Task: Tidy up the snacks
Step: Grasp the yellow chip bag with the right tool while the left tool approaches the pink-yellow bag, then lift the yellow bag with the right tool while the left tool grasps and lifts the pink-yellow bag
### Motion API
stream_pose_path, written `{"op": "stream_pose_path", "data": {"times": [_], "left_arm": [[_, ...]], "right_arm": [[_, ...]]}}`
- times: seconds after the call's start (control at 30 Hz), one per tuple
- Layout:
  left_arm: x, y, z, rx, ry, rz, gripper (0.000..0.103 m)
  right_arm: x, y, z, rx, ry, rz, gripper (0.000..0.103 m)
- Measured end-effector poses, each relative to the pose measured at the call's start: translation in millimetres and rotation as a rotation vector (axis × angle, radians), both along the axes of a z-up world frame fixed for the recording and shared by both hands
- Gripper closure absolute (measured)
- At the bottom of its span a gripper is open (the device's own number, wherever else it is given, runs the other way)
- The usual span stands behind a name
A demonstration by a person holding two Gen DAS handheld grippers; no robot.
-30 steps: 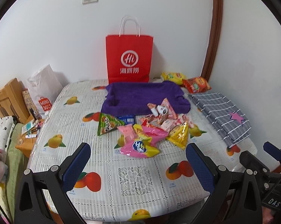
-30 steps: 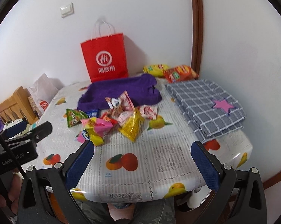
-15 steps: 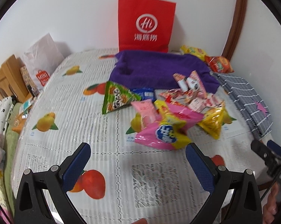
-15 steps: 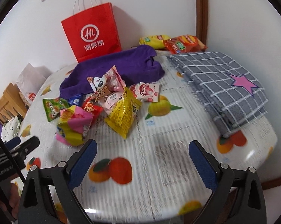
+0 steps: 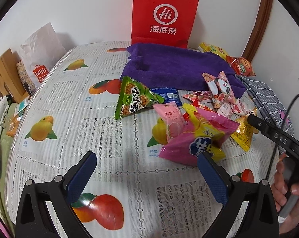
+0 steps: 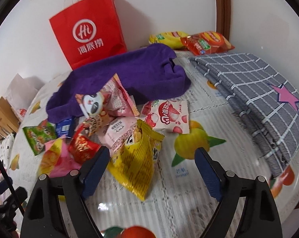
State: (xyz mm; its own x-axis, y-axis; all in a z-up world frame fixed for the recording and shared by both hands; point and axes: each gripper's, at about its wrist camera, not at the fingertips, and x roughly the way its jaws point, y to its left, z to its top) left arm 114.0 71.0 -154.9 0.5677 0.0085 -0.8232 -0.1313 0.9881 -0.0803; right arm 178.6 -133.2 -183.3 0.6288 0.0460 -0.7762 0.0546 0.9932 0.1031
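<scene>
A pile of snack packets lies mid-table: a green packet (image 5: 133,99), a pink-and-yellow bag (image 5: 201,138), a yellow packet (image 6: 137,158), a red packet (image 6: 83,146), a lychee packet (image 6: 169,117) and a panda packet (image 6: 95,105). My left gripper (image 5: 147,176) is open and empty, just in front of the pink-and-yellow bag. My right gripper (image 6: 149,170) is open, its jaws standing either side of the yellow packet's near end without gripping it. The right gripper also shows at the right edge of the left wrist view.
A purple towel (image 5: 179,67) lies behind the pile, with a red paper bag (image 5: 163,13) against the wall. A folded grey checked cloth (image 6: 258,93) lies at the right. Yellow and red chip bags (image 6: 199,39) sit in the far corner. A white bag (image 5: 40,53) stands left.
Both grippers have moved forward and down over the table toward the snack pile. The right one has closed in on the yellow packet. Both stayed open.
</scene>
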Motion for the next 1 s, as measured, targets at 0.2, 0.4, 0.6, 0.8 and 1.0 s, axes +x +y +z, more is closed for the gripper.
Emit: {"op": "stream_pose_path", "data": {"times": [0.2,0.4,0.6,0.8,1.0], "left_arm": [[11,-7,-3,-0.014,-0.004,-0.033,0.001],[21,-26,-7,-0.013,0.01,-0.079,0.001],[29,-44,-11,-0.004,0.017,-0.129,0.002],[38,-64,-15,0.045,0.022,-0.166,0.002],[51,-79,-31,0.083,0.066,-0.181,0.01]], "right_arm": [[16,3,-24,0.01,0.074,0.034,0.024],[12,-7,-25,-0.008,0.053,0.055,0.045],[-2,-29,-23,-0.027,0.031,0.044,0.047],[-20,-51,-24,0.005,0.045,0.031,0.047],[-31,-57,-25,0.004,0.028,0.034,0.054]]}}
